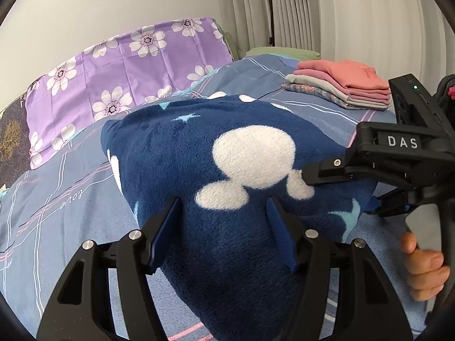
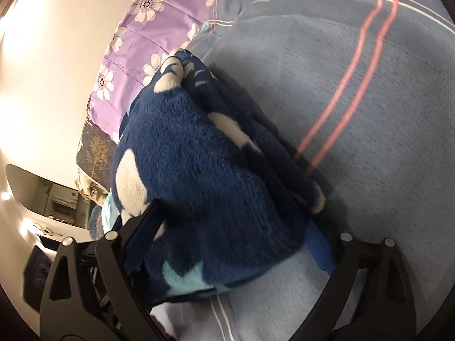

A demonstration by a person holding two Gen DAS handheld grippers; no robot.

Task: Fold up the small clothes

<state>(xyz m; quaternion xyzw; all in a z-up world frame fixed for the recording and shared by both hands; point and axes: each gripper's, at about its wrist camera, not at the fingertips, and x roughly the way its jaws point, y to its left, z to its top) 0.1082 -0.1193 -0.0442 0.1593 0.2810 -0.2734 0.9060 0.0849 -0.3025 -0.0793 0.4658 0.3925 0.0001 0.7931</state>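
A dark blue fleece garment (image 1: 227, 170) with white mouse-head shapes lies bunched on the blue striped bedspread (image 1: 57, 199). My left gripper (image 1: 224, 221) has its jaws around the garment's near end, fleece filling the gap between the blue pads. My right gripper (image 1: 312, 176) comes in from the right, one finger above and one below the garment's right edge. In the right wrist view the folded garment (image 2: 204, 164) fills the space between the jaws of the right gripper (image 2: 236, 238).
A stack of folded clothes (image 1: 341, 88), pink on top, sits at the far right of the bed. A purple flowered pillow (image 1: 128, 65) lies at the head, against the white wall. Pleated curtains (image 1: 341, 14) hang behind.
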